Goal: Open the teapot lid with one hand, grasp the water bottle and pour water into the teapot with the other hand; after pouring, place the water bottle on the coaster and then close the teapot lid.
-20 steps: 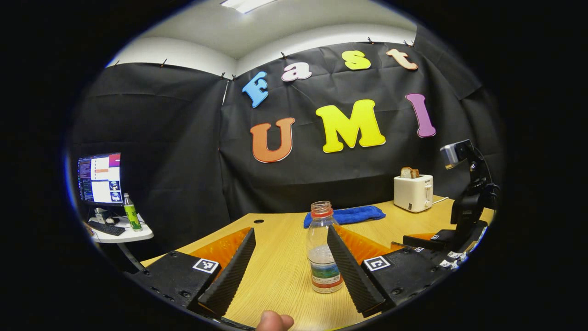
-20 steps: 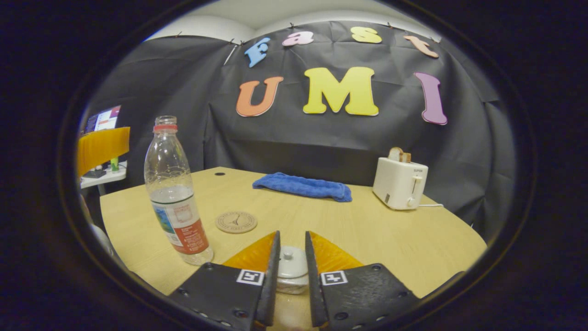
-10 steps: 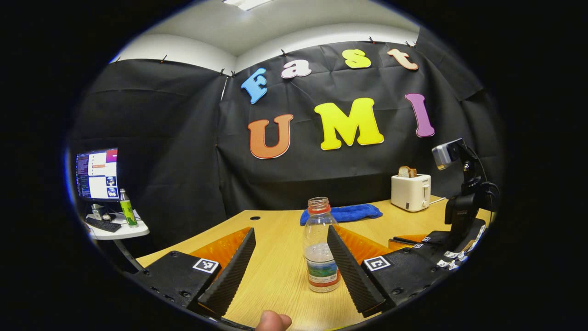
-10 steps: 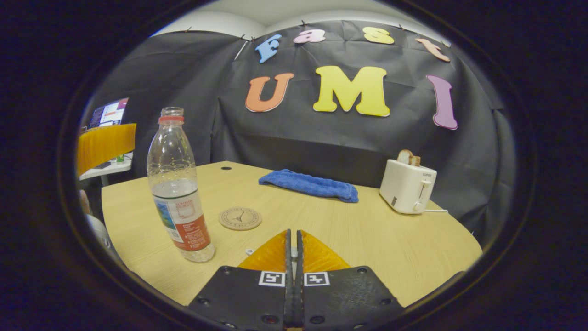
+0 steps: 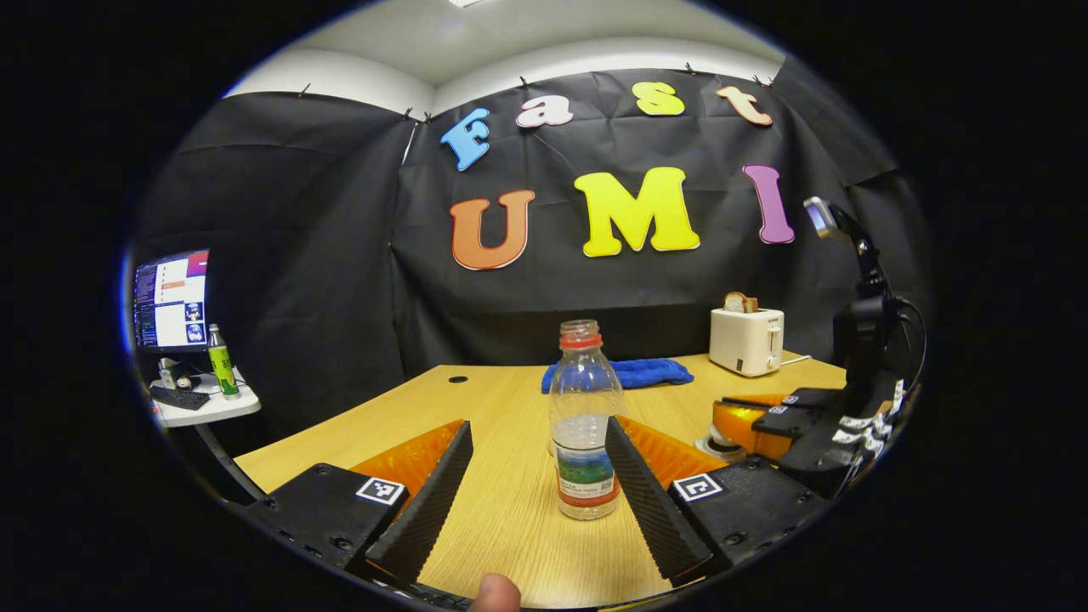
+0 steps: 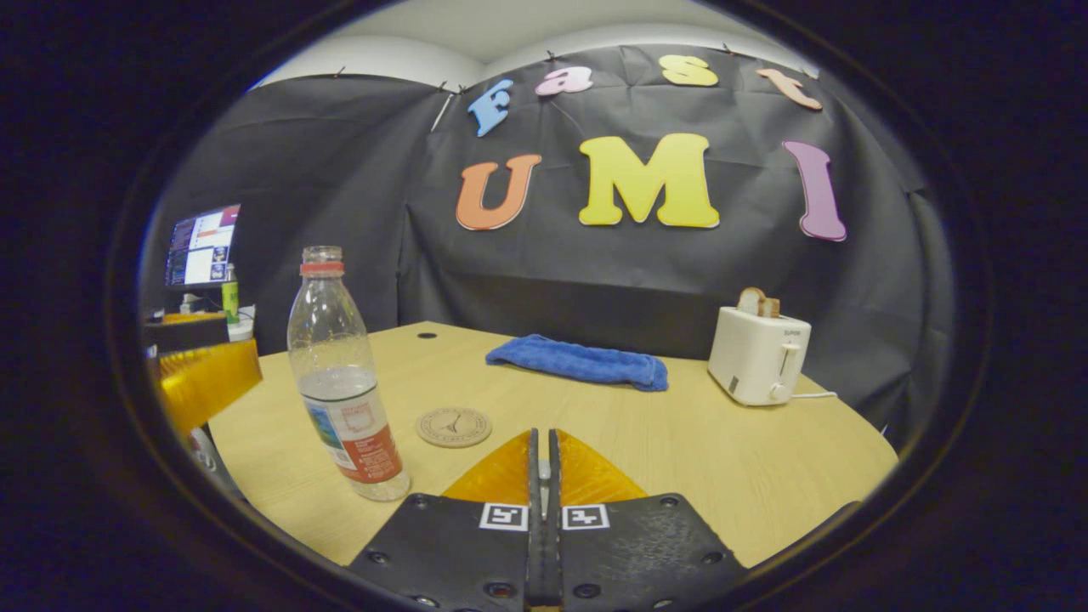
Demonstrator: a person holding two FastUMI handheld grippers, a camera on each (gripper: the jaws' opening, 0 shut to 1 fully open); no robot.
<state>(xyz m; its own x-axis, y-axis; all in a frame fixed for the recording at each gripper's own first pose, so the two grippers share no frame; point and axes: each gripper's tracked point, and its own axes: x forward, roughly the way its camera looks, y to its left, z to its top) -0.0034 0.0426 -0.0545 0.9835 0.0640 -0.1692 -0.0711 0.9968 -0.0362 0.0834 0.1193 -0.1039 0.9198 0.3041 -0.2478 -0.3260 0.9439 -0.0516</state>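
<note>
Water bottle (image 5: 583, 425) stood upright on the table (image 5: 510, 510), cap off, approx. half full, label low on the body. It sat btwn the fingers of my left claw (image 5: 531, 429) but well ahead of the grip and close by the finger on the view's right; I couldn't tell if that finger touched it. Left claw was spread wide, holding nothing. My thumb tip (image 5: 495, 595) showed at the bottom edge of the left gripper view.

Right claw (image 6: 542, 438) was pinched nearly together, w/ just a thin slit left. A sliver of white in that slit was the teapot lid (image 6: 542, 476), knob squeezed from both sides. In the left gripper view the right claw sat off to the right, a bit of white teapot (image 5: 710, 444) under it; lid-to-pot gap too hidden to judge.

Coaster (image 6: 454, 427) lay flat and bare, just beyond the right claw's tips, near the bottle but apart from it.

Further back: blue towel (image 6: 578, 361) lay along the table's far side, and a white toaster (image 6: 759, 355) w/ bread in the slot stood at the far right. A monitor (image 5: 170, 299) and a green bottle (image 5: 223, 365) stood on a side table at far left.
</note>
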